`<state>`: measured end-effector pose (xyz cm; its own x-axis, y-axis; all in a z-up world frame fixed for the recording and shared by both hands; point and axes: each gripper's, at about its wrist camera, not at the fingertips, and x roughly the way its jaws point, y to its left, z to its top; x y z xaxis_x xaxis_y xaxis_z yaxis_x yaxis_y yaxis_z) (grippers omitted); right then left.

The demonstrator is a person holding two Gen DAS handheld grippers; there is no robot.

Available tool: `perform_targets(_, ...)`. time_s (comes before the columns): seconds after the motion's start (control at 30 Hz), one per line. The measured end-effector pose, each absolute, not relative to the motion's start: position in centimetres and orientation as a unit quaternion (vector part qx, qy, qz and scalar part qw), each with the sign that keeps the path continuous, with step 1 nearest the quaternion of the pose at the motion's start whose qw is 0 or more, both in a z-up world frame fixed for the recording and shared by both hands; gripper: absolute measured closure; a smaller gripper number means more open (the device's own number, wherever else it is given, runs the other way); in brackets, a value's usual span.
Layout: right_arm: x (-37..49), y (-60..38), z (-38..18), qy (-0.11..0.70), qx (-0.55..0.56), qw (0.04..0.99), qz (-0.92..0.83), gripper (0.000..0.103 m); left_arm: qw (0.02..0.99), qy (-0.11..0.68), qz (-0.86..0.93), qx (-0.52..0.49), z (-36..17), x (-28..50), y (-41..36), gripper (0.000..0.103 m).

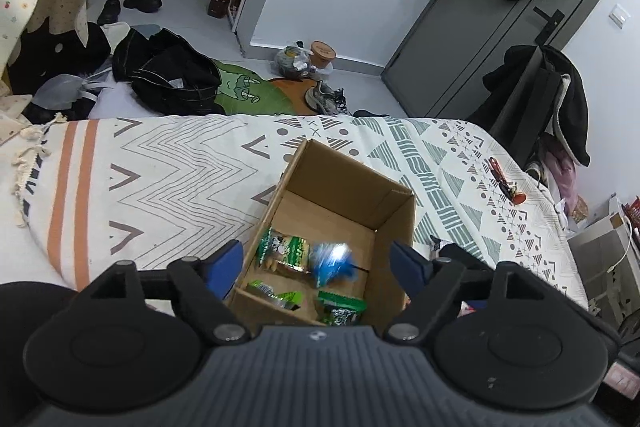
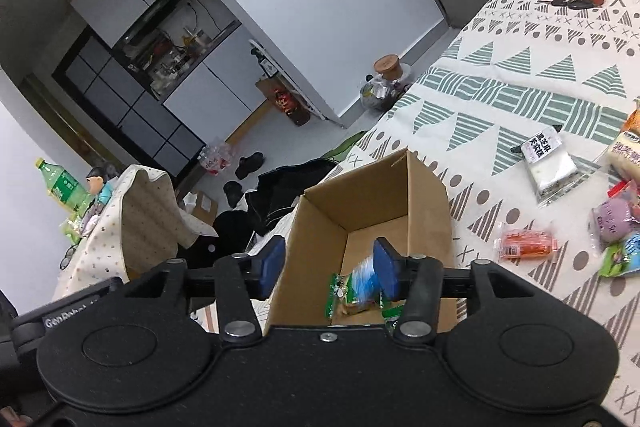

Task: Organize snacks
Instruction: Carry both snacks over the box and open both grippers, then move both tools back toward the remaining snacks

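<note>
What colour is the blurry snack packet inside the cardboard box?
Blue, with some white; the blurry packet shows best in the left wrist view.

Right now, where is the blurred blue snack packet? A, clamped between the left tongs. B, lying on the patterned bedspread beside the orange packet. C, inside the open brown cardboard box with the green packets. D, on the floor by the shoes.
C: both wrist views show the blurred blue snack packet inside the open brown cardboard box, next to the green packets.
</note>
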<state>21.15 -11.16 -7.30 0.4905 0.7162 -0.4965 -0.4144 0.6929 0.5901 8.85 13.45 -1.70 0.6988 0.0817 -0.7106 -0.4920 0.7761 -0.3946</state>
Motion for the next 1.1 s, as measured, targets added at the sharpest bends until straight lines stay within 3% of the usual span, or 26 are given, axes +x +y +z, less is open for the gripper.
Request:
perform_targets(0.13,20.1,-11.9,-6.1,0.362,0.190,0.846,0.341,0.035,0.879,0.352,0.160,-0.278,-0.9,8.3,12.9,0.021)
perform_targets(0.3,19.3,-12.9,-4.8,0.352,0.173,0.855,0.340,0.031,0.885,0.345,0.155,-0.271,0.2,7.4,12.2,0.012)
perform_targets(0.5,18.6,-14.7,-3.4,0.340,0.166,0.863,0.335,0.009,0.897,0.327,0.153,-0.255,1.5,6.2,10.8,0.000)
perform_targets(1.1,18.1,-20.4,-1.8,0.341,0.159,0.871,0.316,0.003,0.909,0.311,0.142,-0.238,2.6,5.4,7.0,0.000)
